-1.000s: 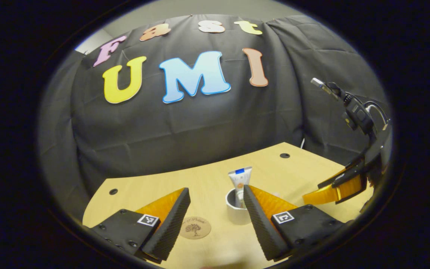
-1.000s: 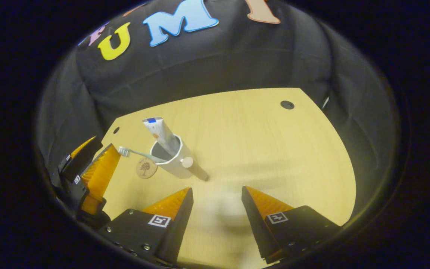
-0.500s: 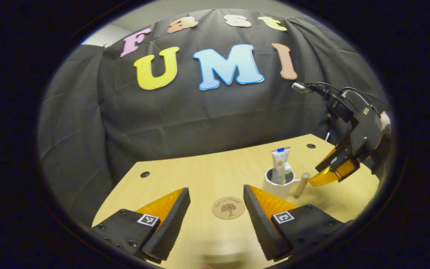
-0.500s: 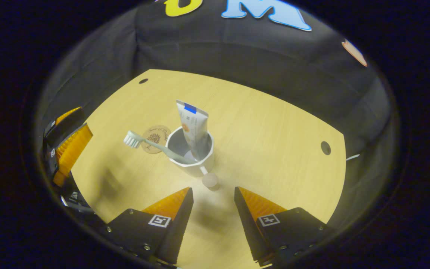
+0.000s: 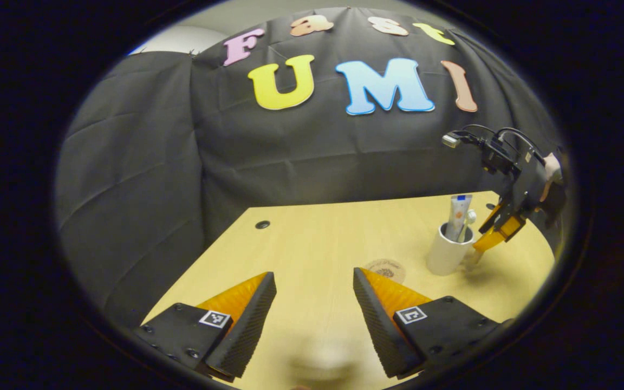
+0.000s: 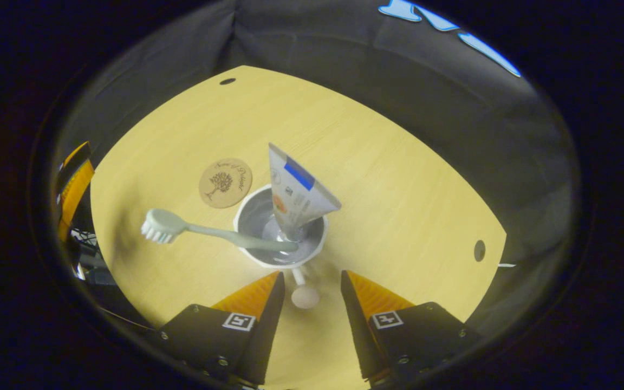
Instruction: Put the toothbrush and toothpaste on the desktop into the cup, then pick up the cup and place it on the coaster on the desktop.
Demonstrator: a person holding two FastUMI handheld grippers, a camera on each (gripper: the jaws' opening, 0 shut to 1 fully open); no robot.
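A white cup stands on the wooden desktop with the toothpaste tube upright in it. The pale green toothbrush leans out over the cup's rim, head to the left. The cup's round-ended handle lies between the fingers of my right gripper, which is open and tilted down over the cup. The round cork coaster lies just beyond the cup. In the left gripper view, my left gripper hangs open over bare desk, with the cup, coaster and right gripper off to the right.
Black cloth walls close the desk at the back and sides. Dark cable holes mark the desk's corners. The left gripper shows at the left edge of the right gripper view. A hand holds the right gripper.
My right gripper has come down and forward over the cup, so the handle now sits between its fingers. My left gripper has drawn away to the left, leaving cup and coaster farther right.
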